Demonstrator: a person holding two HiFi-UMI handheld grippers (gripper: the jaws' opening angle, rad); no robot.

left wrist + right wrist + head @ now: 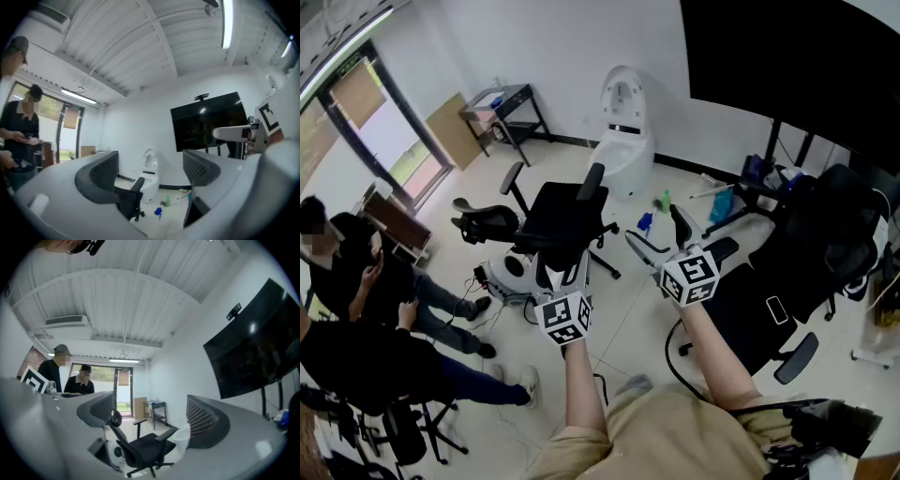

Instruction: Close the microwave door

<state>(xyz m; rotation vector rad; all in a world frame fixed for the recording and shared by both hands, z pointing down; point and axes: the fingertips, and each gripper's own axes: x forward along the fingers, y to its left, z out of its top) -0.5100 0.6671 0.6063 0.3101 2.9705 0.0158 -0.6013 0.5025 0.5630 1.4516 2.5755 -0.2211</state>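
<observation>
Both claws were up in the air in front of the person, neither touching anything. The left gripper [565, 272], grey w/ a black-and-white marker cube at its back, had its jaws spread wide & empty. Thru the gap, in its own view, only far-off room showed: a tall white egg-shaped pod [624, 122] by the rear wall & part of a black mesh-backed office chair on castors [564, 217]. The right gripper [652, 226], same build, was near the left but apart from it, likewise gaping w/ nothing betw. the pads. Its own view looked across that same chair toward a glass door [370, 112] at the far end. Each gripper sat at the end of a bare forearm.

The microwave: I couldn't find it in any view, so where it stood & how its door hung I couldn't tell.

Rest of the rm: a big black wall screen [787, 56] hung on the right, above a second, bulkier black chair [811, 248] w/ a dark phone-like slab [776, 309] lying on it. On the pale tiled floor [619, 319] betw. pod & screen stood a small green bottle [665, 200], w/ a blue item [644, 223] near it. A black metal trolley table [514, 105] stood against the back wall, w/ a brown cardboard sheet [453, 131] leaning beside it. Two people in dark tops [347, 281] sat at the left, well apart from the grippers.
</observation>
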